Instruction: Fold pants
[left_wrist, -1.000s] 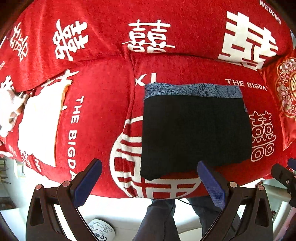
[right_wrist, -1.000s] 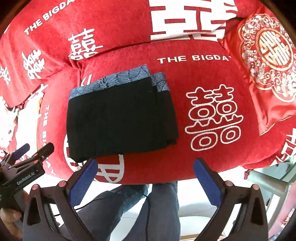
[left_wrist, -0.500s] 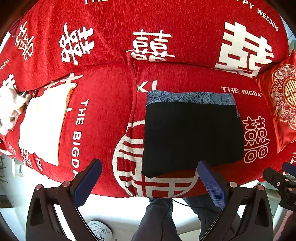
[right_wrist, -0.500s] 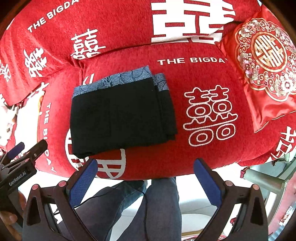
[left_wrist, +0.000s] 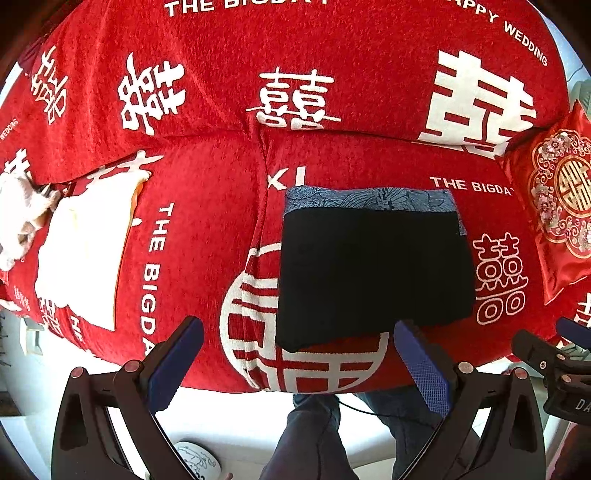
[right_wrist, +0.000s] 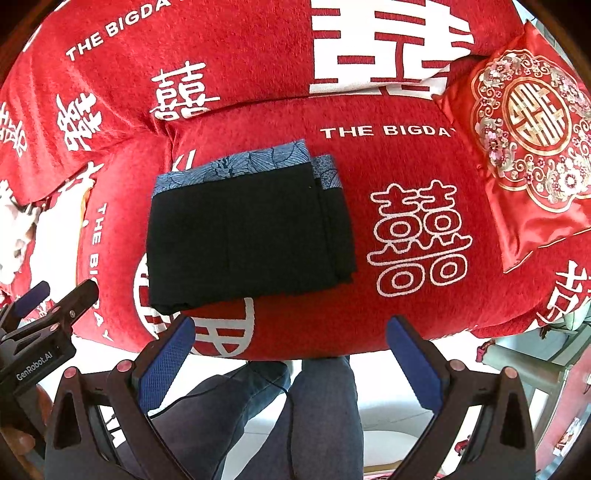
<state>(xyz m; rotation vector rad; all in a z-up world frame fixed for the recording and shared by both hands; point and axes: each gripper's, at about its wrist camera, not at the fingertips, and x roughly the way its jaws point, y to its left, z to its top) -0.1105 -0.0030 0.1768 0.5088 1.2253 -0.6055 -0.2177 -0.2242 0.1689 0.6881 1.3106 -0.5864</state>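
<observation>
The black pants (left_wrist: 373, 273) lie folded into a flat rectangle on the red sofa seat (left_wrist: 207, 236), with a blue patterned waistband (left_wrist: 369, 197) along the far edge. In the right wrist view the pants (right_wrist: 243, 236) show stacked layers at their right side. My left gripper (left_wrist: 297, 360) hangs open just off the seat's front edge, below the pants' near edge, holding nothing. My right gripper (right_wrist: 290, 356) is open too, empty, in front of the seat and apart from the cloth. Each gripper shows at the edge of the other's view.
A white folded cloth (left_wrist: 81, 254) lies on the left seat cushion. A red embroidered cushion (right_wrist: 524, 140) leans at the right end. The person's legs in jeans (right_wrist: 295, 417) stand below the seat edge. A slipper (left_wrist: 195, 459) rests on the pale floor.
Both grippers have drawn back and up from the sofa, so the pants look smaller and farther. The pants have not moved.
</observation>
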